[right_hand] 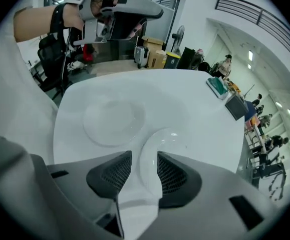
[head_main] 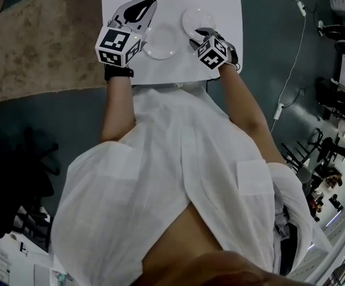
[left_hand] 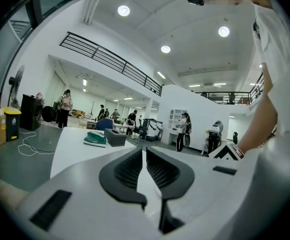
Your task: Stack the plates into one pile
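Note:
Two white plates lie side by side on the white table [head_main: 226, 5]: one plate [head_main: 160, 42] [right_hand: 112, 120] near the front edge, the other plate [head_main: 198, 21] [right_hand: 157, 149] farther back on the right. My right gripper [head_main: 201, 34] [right_hand: 145, 166] points steeply down over the near rim of the right-hand plate. Its jaws are open and the rim shows in the gap, not pressed by the pads. My left gripper [head_main: 143, 6] [left_hand: 144, 156] hovers level to the left of the near plate, shut to a sliver with nothing between its pads.
A green-and-white object [left_hand: 95, 138] [right_hand: 217, 86] and a dark box [left_hand: 115, 136] [right_hand: 235, 106] sit at the table's far end. A white cable [head_main: 292, 64] runs over the floor on the right, a rug [head_main: 41, 40] lies on the left. People stand in the hall beyond.

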Motion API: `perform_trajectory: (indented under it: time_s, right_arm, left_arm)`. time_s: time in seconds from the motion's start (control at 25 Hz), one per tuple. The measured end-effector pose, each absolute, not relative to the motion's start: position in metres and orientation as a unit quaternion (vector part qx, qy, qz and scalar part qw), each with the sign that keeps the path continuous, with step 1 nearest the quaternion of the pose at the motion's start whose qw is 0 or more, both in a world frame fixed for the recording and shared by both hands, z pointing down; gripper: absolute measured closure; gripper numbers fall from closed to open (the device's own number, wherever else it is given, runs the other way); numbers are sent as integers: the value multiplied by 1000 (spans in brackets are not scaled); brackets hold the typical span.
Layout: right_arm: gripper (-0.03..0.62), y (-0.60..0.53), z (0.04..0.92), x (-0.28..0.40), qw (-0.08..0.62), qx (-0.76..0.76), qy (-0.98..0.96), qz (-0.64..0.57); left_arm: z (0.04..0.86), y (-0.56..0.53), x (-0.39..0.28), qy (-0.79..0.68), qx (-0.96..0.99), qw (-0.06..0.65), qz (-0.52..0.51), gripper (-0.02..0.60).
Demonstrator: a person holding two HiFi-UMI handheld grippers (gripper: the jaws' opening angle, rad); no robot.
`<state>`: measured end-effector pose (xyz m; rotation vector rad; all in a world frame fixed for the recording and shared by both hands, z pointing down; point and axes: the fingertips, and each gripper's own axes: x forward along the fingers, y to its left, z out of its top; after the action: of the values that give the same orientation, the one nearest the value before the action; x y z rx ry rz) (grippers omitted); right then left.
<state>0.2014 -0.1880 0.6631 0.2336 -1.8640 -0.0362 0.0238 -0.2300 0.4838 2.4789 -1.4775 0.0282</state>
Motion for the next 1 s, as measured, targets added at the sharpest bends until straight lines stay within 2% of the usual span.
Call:
perform_trajectory:
  time_s: [0.84, 1.0]
  right_arm:
    - [414, -201, 707, 207, 653, 100, -751, 18]
    - [445, -200, 710, 206, 651, 93, -753, 28]
  left_arm:
    - [504, -242, 16, -507, 850, 146, 14, 551]
    - [507, -244, 13, -508, 849, 146, 14, 551]
